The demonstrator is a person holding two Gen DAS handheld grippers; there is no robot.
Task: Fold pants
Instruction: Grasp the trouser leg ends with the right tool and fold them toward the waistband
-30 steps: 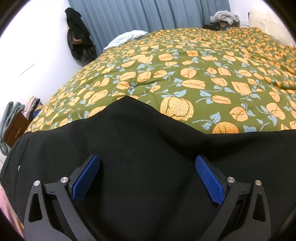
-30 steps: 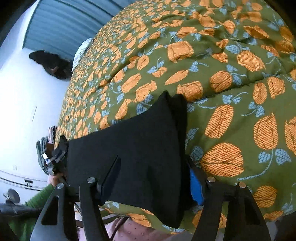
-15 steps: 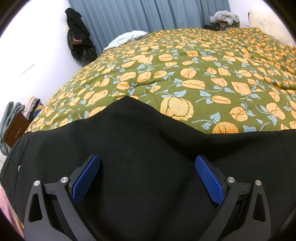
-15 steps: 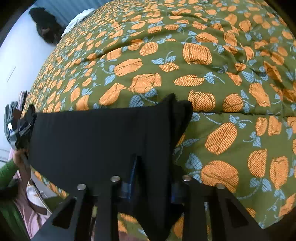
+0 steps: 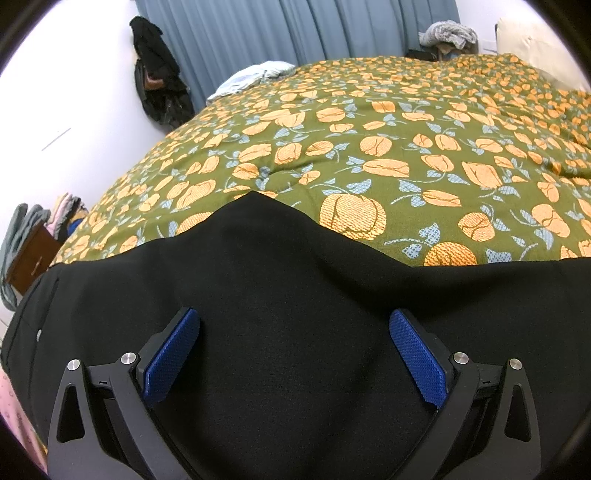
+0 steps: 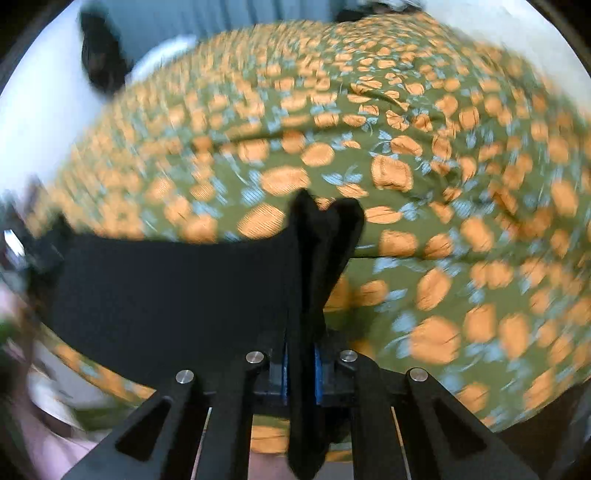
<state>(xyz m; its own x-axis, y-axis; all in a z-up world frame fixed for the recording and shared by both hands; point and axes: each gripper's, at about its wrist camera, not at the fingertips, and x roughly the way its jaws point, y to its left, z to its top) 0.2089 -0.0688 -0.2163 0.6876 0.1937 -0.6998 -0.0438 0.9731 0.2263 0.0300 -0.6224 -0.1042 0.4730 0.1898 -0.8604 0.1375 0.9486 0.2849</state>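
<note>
Pants: black fabric pants lie along the near edge of a bed covered by an olive-green quilt with orange flower print, spread flat and filling the lower half of the left wrist view, with a peak of cloth pointing up toward the bed's middle. Left gripper sits over the pants with its 2 blue-padded fingers spread wide apart, cloth showing between them and nothing pinched. Right gripper has its fingers closed down to a narrow gap, clamped on a bunched fold of the pants, which sticks up ahead of the tips in 2 dark lobes; the rest of the cloth runs off to the left as a taut flat band over the quilt. Right wrist view is motion-blurred, so detail at the far left end of the band can't be made out. Background, left wrist view: blue-grey curtain, dark clothing hanging on the white wall, light blue cloth at the far bed edge, grey bundle beyond the bed.
</note>
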